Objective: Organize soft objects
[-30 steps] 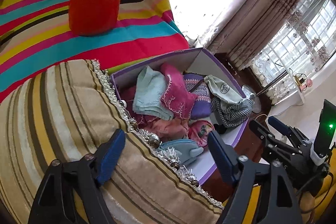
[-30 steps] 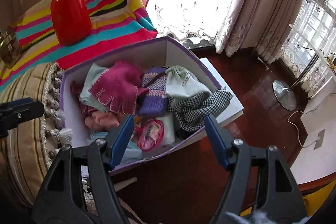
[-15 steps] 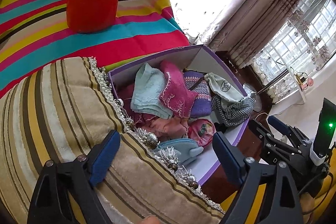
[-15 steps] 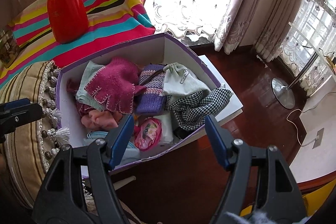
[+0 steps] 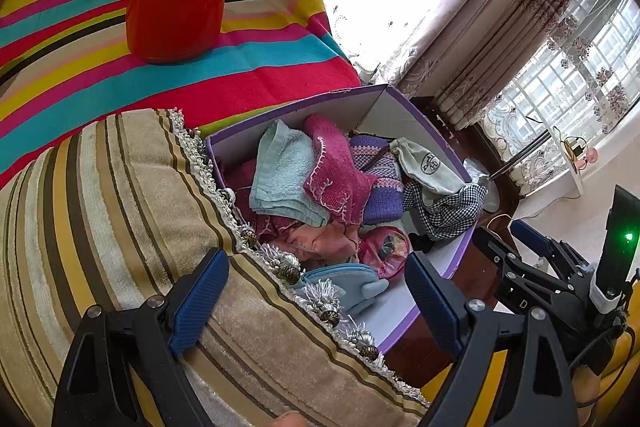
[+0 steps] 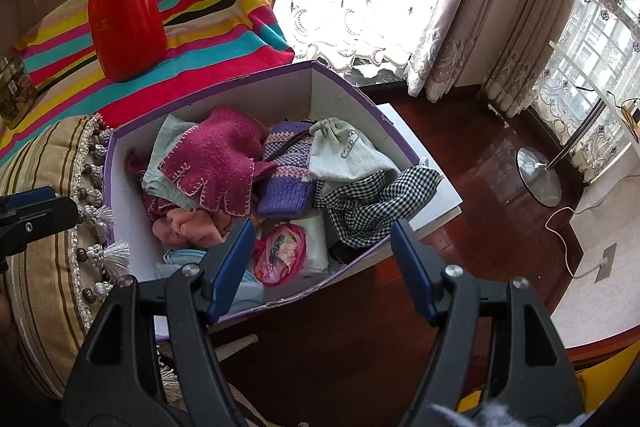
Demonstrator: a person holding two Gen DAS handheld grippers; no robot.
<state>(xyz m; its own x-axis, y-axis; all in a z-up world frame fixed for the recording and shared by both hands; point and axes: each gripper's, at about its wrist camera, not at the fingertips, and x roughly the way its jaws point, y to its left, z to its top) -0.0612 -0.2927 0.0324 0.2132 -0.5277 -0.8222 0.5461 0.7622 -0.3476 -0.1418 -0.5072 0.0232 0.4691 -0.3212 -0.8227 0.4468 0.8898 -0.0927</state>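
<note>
**Both grippers hang empty above the filled box**

I see my left gripper (image 5: 316, 291) with its blue-padded jaws spread wide and nothing between them; it hovers over the edge of a beige cushion with brown and gold stripes and a beaded tassel fringe (image 5: 120, 195). My right gripper (image 6: 322, 263) is likewise released, jaws apart and gripping nothing, poised above the near side of the box.

The soft things I am sorting lie in a purple-edged cardboard box with white inner walls (image 6: 256, 95), which sits just beside the cushion on a dark red wooden floor (image 6: 472, 163). Inside, a magenta knitted glove with pale stitching (image 6: 220, 163) lies over a pale mint towel (image 6: 168, 147). Next to it is a purple and pink knitted piece (image 6: 286, 183), then a light grey-green cloth pouch with a printed emblem (image 6: 344, 151), touching a black-and-white checked cloth (image 6: 372, 203) that drapes towards the box's right wall. Nearer to me lie a crumpled salmon-pink fabric (image 6: 188, 227), a round pink pouch with a flower print (image 6: 280, 253) and a light blue soft item (image 5: 344, 283), partly hidden by the right gripper's finger.

Behind the box, a glossy red flask (image 6: 124, 23) stands upright on a brightly striped cloth (image 6: 224, 27). Pale patterned curtains (image 6: 480, 7) hang by the window.
</note>
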